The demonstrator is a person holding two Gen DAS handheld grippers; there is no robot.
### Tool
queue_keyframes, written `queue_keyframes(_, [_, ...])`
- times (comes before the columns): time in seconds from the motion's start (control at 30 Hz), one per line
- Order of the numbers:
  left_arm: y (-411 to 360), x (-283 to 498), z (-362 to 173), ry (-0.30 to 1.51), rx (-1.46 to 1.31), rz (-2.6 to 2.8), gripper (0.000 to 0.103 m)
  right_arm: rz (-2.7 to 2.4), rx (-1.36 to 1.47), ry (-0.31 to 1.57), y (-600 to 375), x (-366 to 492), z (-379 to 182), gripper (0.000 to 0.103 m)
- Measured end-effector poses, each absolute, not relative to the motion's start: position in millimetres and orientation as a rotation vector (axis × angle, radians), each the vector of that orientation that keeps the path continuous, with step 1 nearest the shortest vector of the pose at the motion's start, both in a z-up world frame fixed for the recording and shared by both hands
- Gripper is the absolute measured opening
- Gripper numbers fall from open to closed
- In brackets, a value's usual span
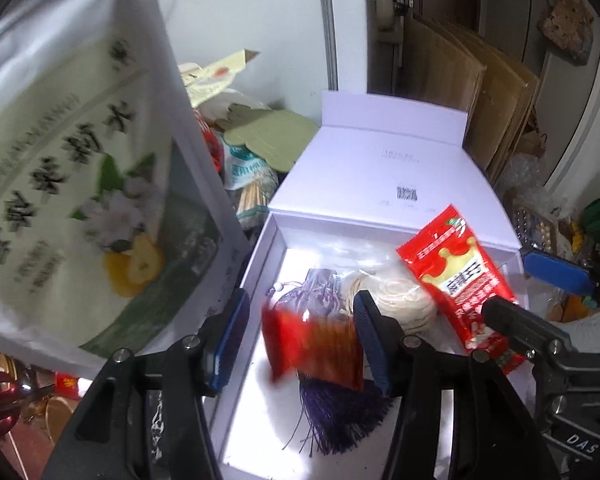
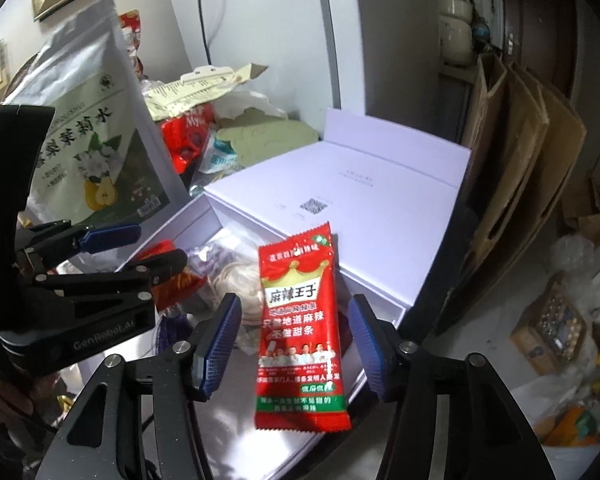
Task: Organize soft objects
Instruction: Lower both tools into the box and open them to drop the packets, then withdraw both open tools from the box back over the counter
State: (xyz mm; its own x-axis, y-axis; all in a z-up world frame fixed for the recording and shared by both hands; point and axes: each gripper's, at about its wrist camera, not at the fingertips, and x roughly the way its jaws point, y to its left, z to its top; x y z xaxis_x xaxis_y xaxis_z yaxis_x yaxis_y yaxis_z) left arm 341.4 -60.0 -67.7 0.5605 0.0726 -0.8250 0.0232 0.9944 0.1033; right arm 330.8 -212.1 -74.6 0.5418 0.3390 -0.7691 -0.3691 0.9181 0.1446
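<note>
A white box (image 1: 260,256) lies open with its lid (image 1: 384,176) folded back. Inside are a purple tassel pouch (image 1: 332,404) and a pale coiled item (image 1: 396,300). My left gripper (image 1: 302,342) is open over the box, with a blurred red packet (image 1: 312,348) between its fingers, seemingly loose. My right gripper (image 2: 294,346) is open over the box's right side; a red snack packet (image 2: 300,332) with a crown print hangs between its fingers, untouched by the pads. The same packet (image 1: 460,280) and right gripper (image 1: 540,300) show in the left wrist view.
A large white-green tea pouch (image 1: 80,184) stands to the left of the box. Behind it lie paper packaging (image 2: 204,88), a green flat piece (image 1: 268,136) and red items. Flattened cardboard (image 2: 520,152) leans at the right. Clutter (image 2: 552,332) lies on the floor right.
</note>
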Motion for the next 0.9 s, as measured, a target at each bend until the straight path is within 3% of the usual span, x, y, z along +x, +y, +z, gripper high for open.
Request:
queue_keyframes(0.6, [-48.6, 255.4, 51.9, 0.701, 0.077, 0.028, 0.054, 0.381, -0.07, 0.696, -206.3, 268.5, 23.3, 0.056])
queue_keyframes(0.9, [-50.1, 198.9, 85.2, 0.608, 0.083, 0.016, 0.054, 0.37, -0.064, 0.602, -210.0, 219.4, 56.2, 0.056])
